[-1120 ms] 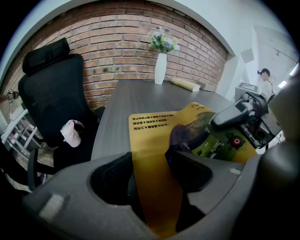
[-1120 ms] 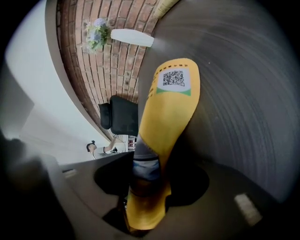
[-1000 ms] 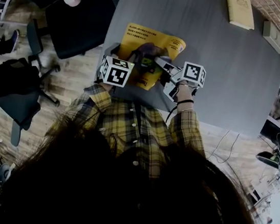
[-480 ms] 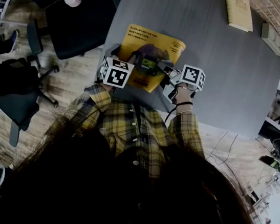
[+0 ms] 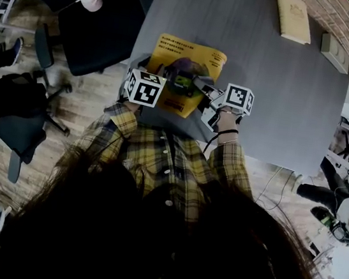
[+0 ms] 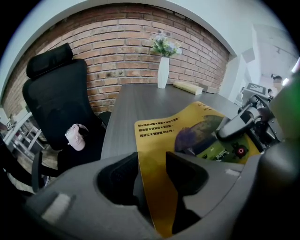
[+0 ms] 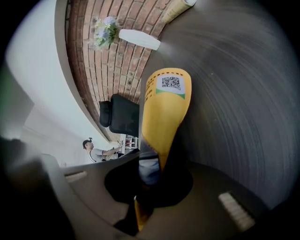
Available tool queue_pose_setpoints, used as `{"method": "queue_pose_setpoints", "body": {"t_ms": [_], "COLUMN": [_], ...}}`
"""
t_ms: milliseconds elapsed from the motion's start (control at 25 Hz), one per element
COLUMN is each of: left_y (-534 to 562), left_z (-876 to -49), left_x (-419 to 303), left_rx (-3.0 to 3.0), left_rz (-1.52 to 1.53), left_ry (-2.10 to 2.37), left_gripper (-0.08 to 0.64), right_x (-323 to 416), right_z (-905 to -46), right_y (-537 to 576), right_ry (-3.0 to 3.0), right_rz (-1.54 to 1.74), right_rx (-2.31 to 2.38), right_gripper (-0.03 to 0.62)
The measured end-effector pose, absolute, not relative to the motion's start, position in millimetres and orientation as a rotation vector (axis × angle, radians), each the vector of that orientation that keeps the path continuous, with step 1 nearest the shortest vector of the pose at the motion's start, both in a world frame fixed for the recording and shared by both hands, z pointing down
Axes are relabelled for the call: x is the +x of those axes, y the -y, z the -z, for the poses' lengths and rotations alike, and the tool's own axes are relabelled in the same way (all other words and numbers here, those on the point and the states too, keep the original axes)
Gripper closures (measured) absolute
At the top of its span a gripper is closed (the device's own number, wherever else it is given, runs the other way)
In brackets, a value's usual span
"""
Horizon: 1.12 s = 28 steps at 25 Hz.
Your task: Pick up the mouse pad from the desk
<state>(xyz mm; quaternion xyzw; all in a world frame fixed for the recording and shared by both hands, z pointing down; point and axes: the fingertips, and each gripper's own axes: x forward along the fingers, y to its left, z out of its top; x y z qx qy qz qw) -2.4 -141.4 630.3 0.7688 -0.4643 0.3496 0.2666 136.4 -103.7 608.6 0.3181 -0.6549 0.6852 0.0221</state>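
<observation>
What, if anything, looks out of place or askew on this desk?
The yellow mouse pad is not lying flat: its near edge is raised off the desk and bowed, pinched in the shut right gripper. Nothing else stands out.

qr code (image 7: 171, 83) on the mouse pad (image 7: 165, 115)
</observation>
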Motion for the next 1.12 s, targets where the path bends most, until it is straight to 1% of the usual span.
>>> {"method": "queue_pose_setpoints", "body": {"t_ms": [240,760,1120], "left_y": [151,171,190], "left_z": [-604,-534,-463], "left_x": [-3,0,14], "left_rx": [2.108,2.196,2.325], "left_rz": [-0.898,-0.727,-0.579], "left_ry": [1.293,1.398,1.446], "left_gripper": [0.371,0.371,0.373], "right_x": [126,117,155], "right_z": [-583,-487,-435], "right_y": [110,146,172], "right_ry": [2.123,2.447,2.551], "right_rz": [-2.066,-1.724,-1.23], "right_rx": [0.932,0.9,1.146], "right_gripper": [0.575,0.575,0.575]}}
